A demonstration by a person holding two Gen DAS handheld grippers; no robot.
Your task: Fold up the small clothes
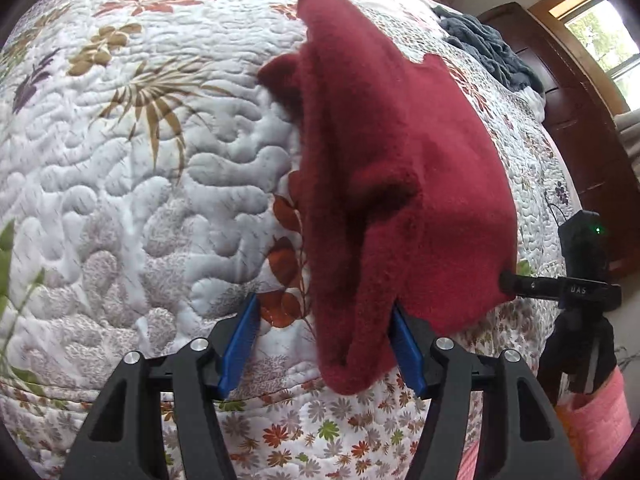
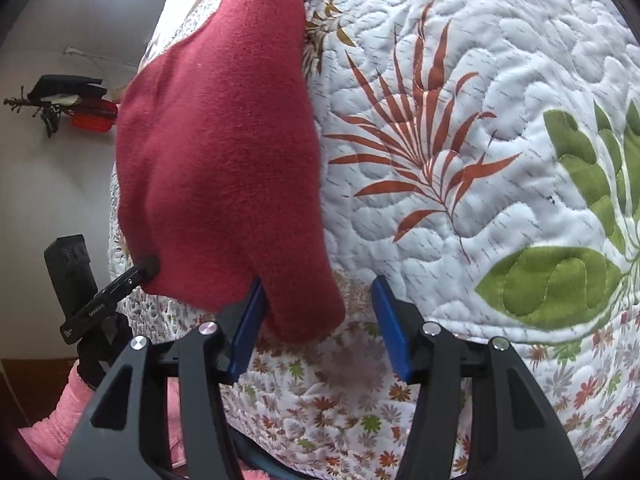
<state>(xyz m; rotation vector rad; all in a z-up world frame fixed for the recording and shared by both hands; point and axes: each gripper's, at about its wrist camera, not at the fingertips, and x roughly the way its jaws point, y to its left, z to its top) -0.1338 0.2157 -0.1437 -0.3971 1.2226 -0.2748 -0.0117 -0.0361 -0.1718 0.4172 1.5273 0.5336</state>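
A dark red fleece garment (image 1: 380, 152) lies bunched on the quilted floral bedspread (image 1: 140, 160), its near end draping towards the bed's front edge. My left gripper (image 1: 324, 308) is open, and the garment's near left corner lies between its blue pads (image 1: 240, 344), against the right pad. In the right wrist view the same garment (image 2: 216, 152) reaches down to my right gripper (image 2: 319, 282), also open, with the right corner against its left pad (image 2: 248, 328). Each gripper's black finger shows in the other's view, touching the garment's edge.
A dark grey-blue cloth (image 1: 488, 48) is heaped at the far side of the bed, beside dark wooden furniture (image 1: 580, 128) and a window (image 1: 608, 32). Pink sleeves (image 2: 52, 420) show behind the grippers. A black and red item (image 2: 80, 108) hangs on the wall.
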